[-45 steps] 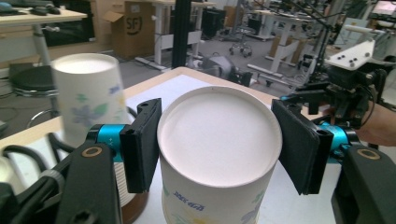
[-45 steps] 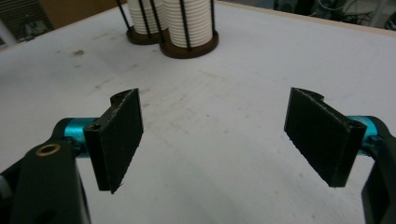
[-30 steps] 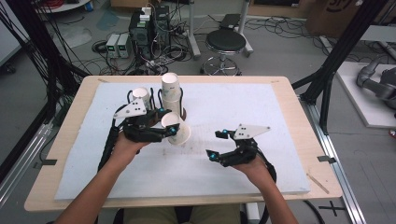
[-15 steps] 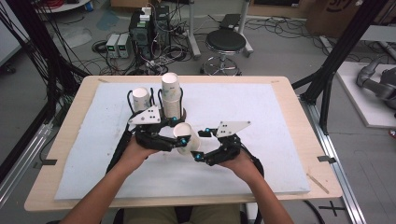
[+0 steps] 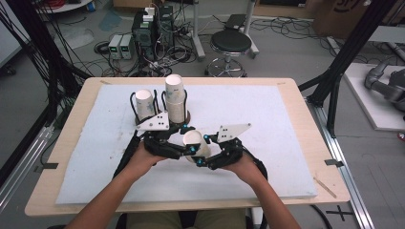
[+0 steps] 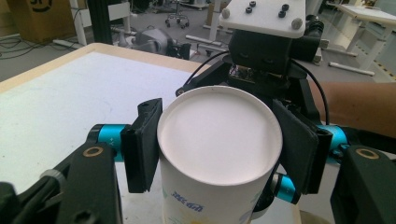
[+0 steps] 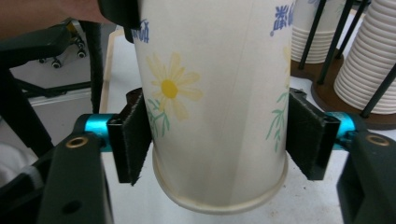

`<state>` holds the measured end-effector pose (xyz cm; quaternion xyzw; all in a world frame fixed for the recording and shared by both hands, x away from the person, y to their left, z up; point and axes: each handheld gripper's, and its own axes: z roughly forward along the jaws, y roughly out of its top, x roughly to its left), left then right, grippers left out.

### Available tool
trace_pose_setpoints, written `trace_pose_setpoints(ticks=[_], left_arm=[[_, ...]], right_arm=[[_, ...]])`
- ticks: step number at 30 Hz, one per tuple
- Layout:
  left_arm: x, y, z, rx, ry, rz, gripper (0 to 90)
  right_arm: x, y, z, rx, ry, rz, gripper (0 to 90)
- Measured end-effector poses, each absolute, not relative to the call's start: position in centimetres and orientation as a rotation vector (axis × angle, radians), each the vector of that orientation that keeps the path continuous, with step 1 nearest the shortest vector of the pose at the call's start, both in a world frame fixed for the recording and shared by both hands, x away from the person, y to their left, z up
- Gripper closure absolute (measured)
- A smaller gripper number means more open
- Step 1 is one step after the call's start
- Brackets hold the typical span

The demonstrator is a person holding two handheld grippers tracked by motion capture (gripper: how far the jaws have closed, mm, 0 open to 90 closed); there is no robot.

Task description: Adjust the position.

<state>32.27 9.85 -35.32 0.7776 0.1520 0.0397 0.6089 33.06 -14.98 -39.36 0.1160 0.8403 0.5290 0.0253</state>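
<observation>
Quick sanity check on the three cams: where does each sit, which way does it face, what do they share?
High view: above the person's side, looking forward and down at the table; both forearms enter from the bottom, left tool and right tool on one paper cup.
Left gripper view: on the left tool, facing the cup's base and the right tool behind it.
Right gripper view: on the right tool, facing the cup's flowered wall; cup stacks behind.
Shared: that cup.
</observation>
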Motion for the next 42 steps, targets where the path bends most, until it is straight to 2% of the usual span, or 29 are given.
trace_pose_setpoints(ticks=[2, 4, 5, 6, 15, 29, 42], left_arm=[[32.3, 9.9, -35.4, 1.803, 0.349, 0.09, 36.0], [32.3, 9.7, -35.5, 1.817, 0.374, 0.103, 17.8], [32.3, 9.7, -35.6, 1.819, 0.398, 0.099, 17.8], [32.4, 9.7, -35.7, 1.828, 0.411, 0.095, 13.1], [32.3, 10.4, -35.5, 1.907, 0.359, 0.082, 13.3], [32.5, 10.9, -35.2, 1.981, 0.31, 0.068, 14.4], [32.7, 10.2, -35.9, 2.056, 0.287, 0.044, 18.6]], right_arm=[[33.1, -15.0, -39.4, 0.357, 2.603, 1.632, 33.5], [33.1, -15.1, -39.3, 0.336, 2.624, 1.588, 34.3], [33.1, -15.1, -39.3, 0.336, 2.624, 1.588, 34.3], [33.0, -15.1, -39.2, 0.327, 2.631, 1.574, 34.3], [33.2, -14.9, -38.3, 0.232, 2.705, 1.345, 34.6], [33.5, -14.5, -36.6, 0.143, 2.782, 1.17, 34.7], [33.4, -12.0, -35.0, -0.022, 2.877, 0.807, 34.6]])
